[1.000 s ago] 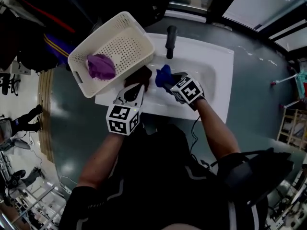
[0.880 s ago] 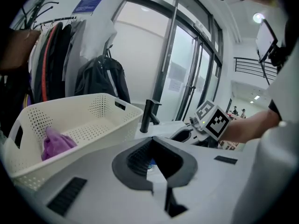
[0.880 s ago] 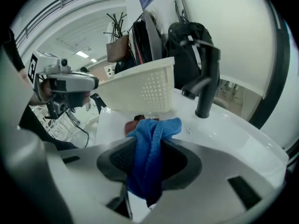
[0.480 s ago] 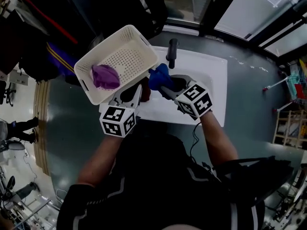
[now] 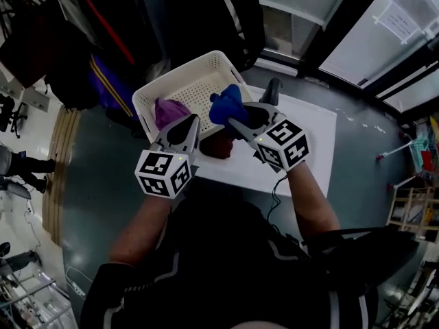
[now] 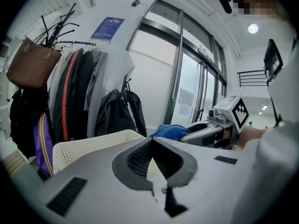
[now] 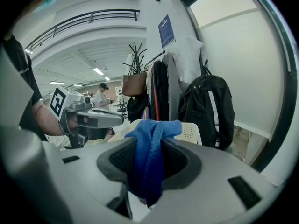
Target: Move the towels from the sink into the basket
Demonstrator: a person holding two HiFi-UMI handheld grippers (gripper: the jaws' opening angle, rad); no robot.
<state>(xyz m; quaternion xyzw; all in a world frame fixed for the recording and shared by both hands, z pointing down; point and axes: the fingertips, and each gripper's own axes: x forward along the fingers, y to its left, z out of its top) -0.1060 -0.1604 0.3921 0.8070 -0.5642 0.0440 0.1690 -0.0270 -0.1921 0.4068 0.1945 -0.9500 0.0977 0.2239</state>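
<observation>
Right gripper (image 5: 232,119) clamped on blue towel (image 5: 224,105), held high at basket (image 5: 206,62) near rim, probably to clear the wall and drop by purple towel (image 5: 169,112); left gripper (image 5: 194,120) closed, empty, alongside; dark towel (image 5: 219,146) in sink (image 5: 305,125).

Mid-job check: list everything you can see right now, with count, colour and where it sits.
basket: 1, white, perforated, beside the sink
purple towel: 1, purple, in the basket
blue towel: 1, blue, gripped in the right tongs, by the basket's rim
dark towel: 1, dark reddish, in the sink
sink: 1, white, before the person
tap: 1, black, at the sink's far edge
coats and bags: several, mostly dark, hanging behind the basket
left tongs: 1, grey, shut, empty
right tongs: 1, grey, shut on the blue towel
</observation>
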